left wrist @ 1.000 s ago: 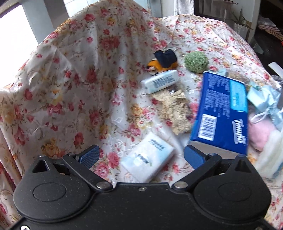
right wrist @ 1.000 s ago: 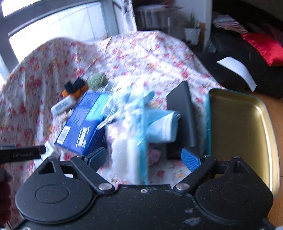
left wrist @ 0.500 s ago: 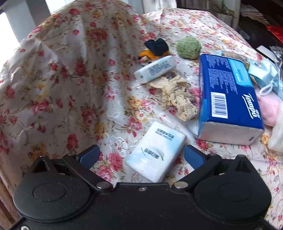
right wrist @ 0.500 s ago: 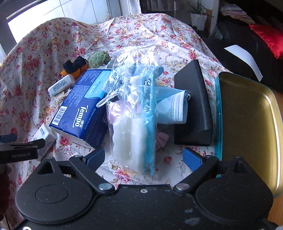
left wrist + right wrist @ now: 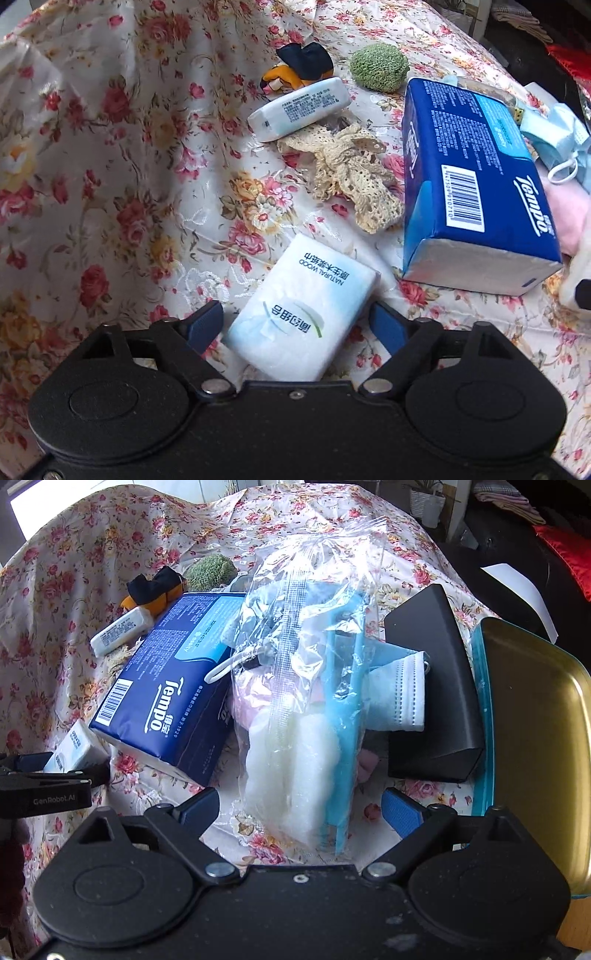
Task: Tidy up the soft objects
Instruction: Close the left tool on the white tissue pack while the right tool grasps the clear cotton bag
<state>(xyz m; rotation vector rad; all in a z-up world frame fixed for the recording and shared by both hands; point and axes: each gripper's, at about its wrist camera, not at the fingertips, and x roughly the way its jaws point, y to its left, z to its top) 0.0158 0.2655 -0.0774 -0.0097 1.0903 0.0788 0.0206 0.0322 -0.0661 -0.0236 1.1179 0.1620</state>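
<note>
The small white tissue pack (image 5: 301, 314) lies near on the floral cloth (image 5: 110, 184), between the left gripper's (image 5: 297, 325) closing, not-yet-touching jaws. Centre them across its long sides, then squeeze gently. The right gripper (image 5: 301, 810) gapes over the clear plastic bag (image 5: 303, 701).

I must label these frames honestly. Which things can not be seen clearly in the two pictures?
- Left wrist view: near end of the white tissue pack is hidden by the left gripper body.
- Right wrist view: contents of the clear plastic bag blur behind glare and creases.
- Right wrist view: the gold tray is cut off by the right edge.
</note>
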